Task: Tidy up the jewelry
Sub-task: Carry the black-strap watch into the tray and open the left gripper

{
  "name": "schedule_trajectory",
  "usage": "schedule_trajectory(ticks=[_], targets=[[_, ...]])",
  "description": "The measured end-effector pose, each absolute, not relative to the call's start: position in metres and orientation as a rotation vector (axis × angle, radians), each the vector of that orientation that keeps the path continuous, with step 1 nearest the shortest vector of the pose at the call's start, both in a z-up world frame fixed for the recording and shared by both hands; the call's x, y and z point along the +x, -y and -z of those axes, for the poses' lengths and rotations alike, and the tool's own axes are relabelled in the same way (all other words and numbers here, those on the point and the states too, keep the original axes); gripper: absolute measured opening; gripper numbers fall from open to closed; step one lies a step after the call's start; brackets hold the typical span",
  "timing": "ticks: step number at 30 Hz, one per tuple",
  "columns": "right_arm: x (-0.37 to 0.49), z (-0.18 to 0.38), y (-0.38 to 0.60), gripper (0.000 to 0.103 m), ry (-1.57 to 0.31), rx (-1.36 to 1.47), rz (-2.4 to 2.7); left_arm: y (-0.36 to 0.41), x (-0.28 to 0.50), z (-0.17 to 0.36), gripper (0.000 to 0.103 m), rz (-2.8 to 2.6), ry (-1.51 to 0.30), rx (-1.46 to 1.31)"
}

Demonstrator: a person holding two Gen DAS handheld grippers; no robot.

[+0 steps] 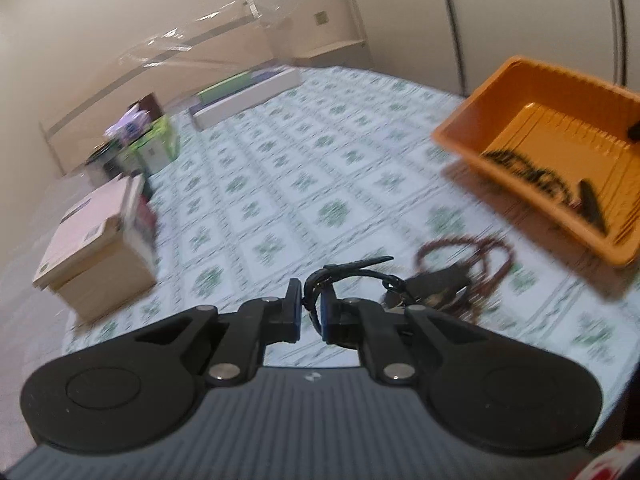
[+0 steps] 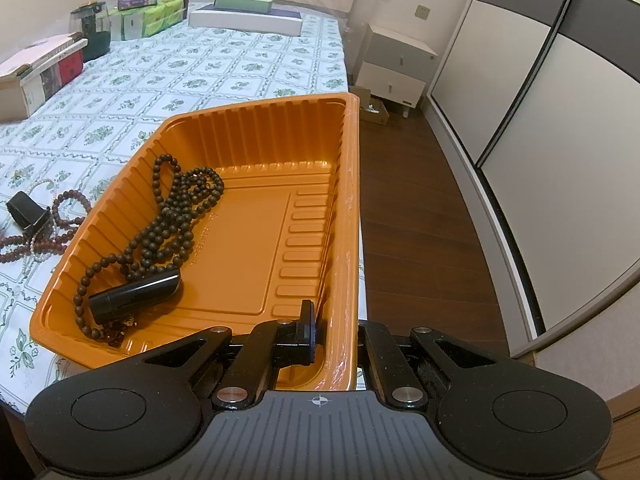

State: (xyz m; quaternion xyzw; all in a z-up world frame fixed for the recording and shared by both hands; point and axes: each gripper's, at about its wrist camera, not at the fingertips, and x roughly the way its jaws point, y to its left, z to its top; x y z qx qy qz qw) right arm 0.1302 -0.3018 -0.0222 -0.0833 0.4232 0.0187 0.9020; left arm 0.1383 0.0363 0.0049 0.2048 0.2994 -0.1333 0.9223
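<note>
Left tongs (image 1: 311,309) were clenched on a black strap (image 1: 352,271), held just above the bed (image 1: 280,184); the strap looped up between the blue pads (image 1: 326,316), its tail pointing right. The left view was motion-blurred, so finer detail couldn't be read.

Right tongs (image 2: 334,330) gripped the tray (image 2: 348,208) by its right wall near the near corner: one finger (image 2: 306,330) inside the tray, the other hidden outside the wall. The tray sat at the bed's right edge, its rim overhanging toward the floor (image 2: 408,216).

Inside the tray, along its left wall: dark beads (image 2: 176,216) in a heap, with a black tube (image 2: 134,294) lying across their near end.

On the bed just left of the tray: a tangle of reddish beads (image 2: 66,216), pearls (image 2: 38,246) and a black watch (image 2: 28,210), touching each other. In the left view that pile lay just right of the held strap.

Along the bed's left edge: a beige box (image 1: 94,244), green boxes (image 2: 148,20), a jar (image 2: 94,26). At the far edge: a white box (image 2: 244,20) with a green one (image 2: 242,3) on top.
</note>
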Motion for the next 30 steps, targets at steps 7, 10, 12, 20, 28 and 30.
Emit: schedule_trajectory(ticks=[7, 10, 12, 20, 28, 30], targets=[[0.130, 0.022, 0.302, 0.004, -0.875, -0.169, -0.038, 0.016, 0.136, -0.017, 0.008, 0.391, -0.581, 0.379], [0.130, 0.022, 0.302, 0.004, -0.874, -0.168, -0.038, 0.041, 0.135, -0.020, 0.008, 0.441, -0.571, 0.366], [0.130, 0.021, 0.301, 0.004, -0.872, -0.167, -0.039, 0.057, 0.135, -0.020, 0.008, 0.473, -0.567, 0.359], [0.130, 0.020, 0.303, 0.004, -0.860, -0.156, -0.046, 0.112, 0.133, -0.011, 0.008, 0.588, -0.587, 0.314], [0.128, 0.017, 0.303, 0.004, -0.844, -0.156, -0.051, 0.149, 0.130, -0.001, 0.008, 0.652, -0.601, 0.330], [0.128, 0.016, 0.303, 0.004, -0.841, -0.158, -0.053, 0.153, 0.130, 0.002, 0.008, 0.659, -0.606, 0.339]])
